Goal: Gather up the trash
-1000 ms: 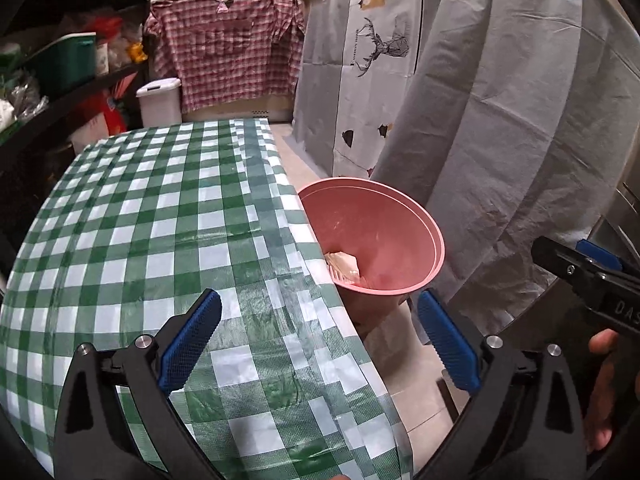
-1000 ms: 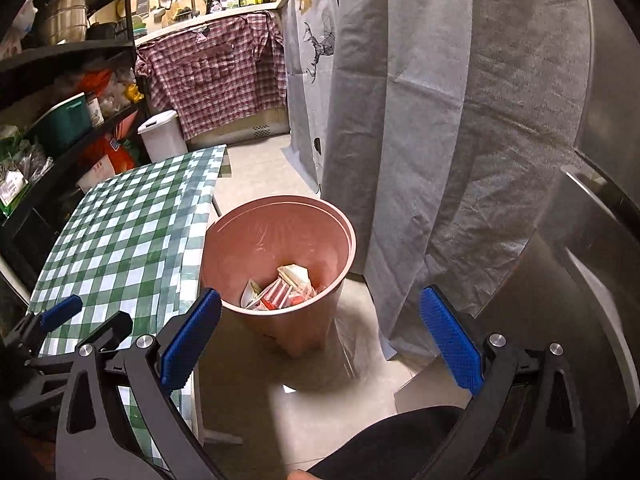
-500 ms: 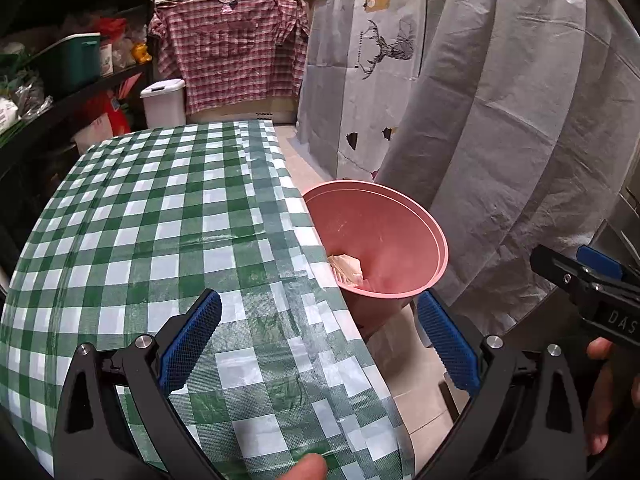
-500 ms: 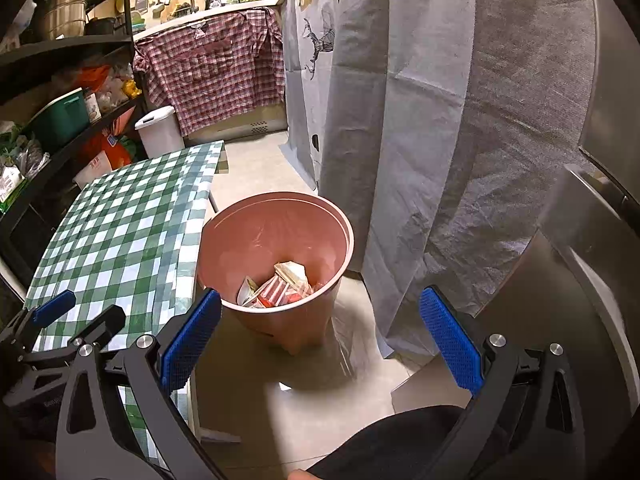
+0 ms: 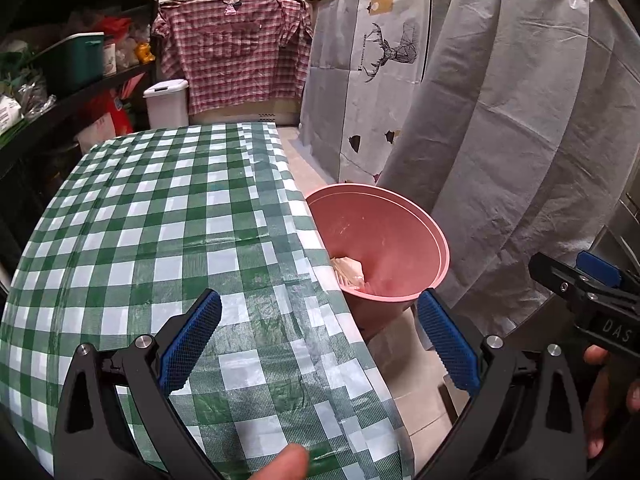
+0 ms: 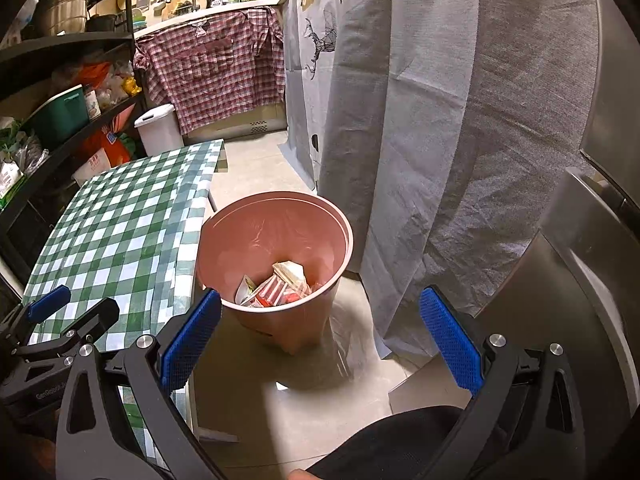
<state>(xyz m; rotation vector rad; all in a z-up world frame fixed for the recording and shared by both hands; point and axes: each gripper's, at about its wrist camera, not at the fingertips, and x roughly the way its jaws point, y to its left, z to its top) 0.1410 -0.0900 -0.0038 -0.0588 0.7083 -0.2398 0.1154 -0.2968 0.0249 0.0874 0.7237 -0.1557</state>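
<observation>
I am holding my left gripper point(image 5: 318, 338) over the checked table point(image 5: 140, 220), jaws apart, gripping nothing. My right gripper point(image 6: 320, 336) is gaping too. At its 12 o'clock, the pink bin point(image 6: 276, 268) is holding trash point(image 6: 276, 286).

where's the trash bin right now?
The pink bin stands on the floor, centre of the right wrist view, beside the checked table's edge and left of the grey curtain.
</observation>
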